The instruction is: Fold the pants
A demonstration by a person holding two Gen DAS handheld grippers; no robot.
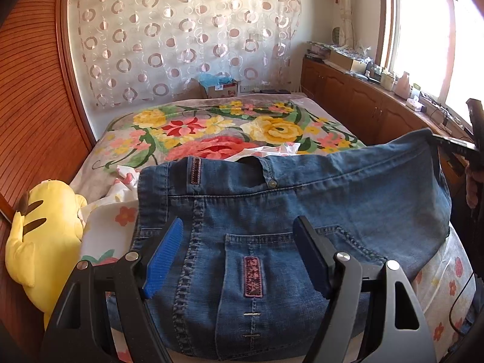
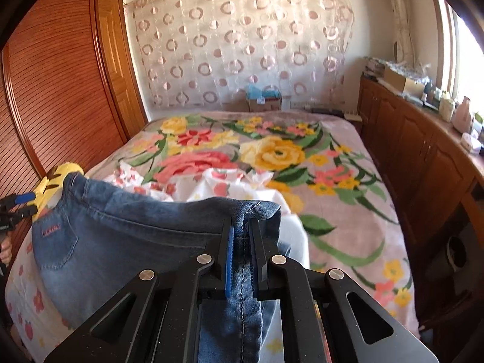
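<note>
While the blue denim pants (image 1: pixel 302 199) lie across the near end of the bed with the floral blanket (image 2: pixel 332 163), we see their waistband raised at one corner. Our right gripper (image 2: pixel 242 227) is clenched on that folded waistband edge, the denim pinched between its blue pads (image 2: pixel 230 257); in the left wrist view the same gripper (image 1: pixel 453 145) appears at the far right, holding the lifted corner. Our left gripper (image 1: pixel 239 233) stands released, its jaws wide apart above the back pocket with the pink embroidered patch (image 1: pixel 252 276), no fabric between them. A yellow plush toy (image 1: pixel 42 227) rests beside the pants, against the slatted wooden wardrobe door (image 1: pixel 33 96).
</note>
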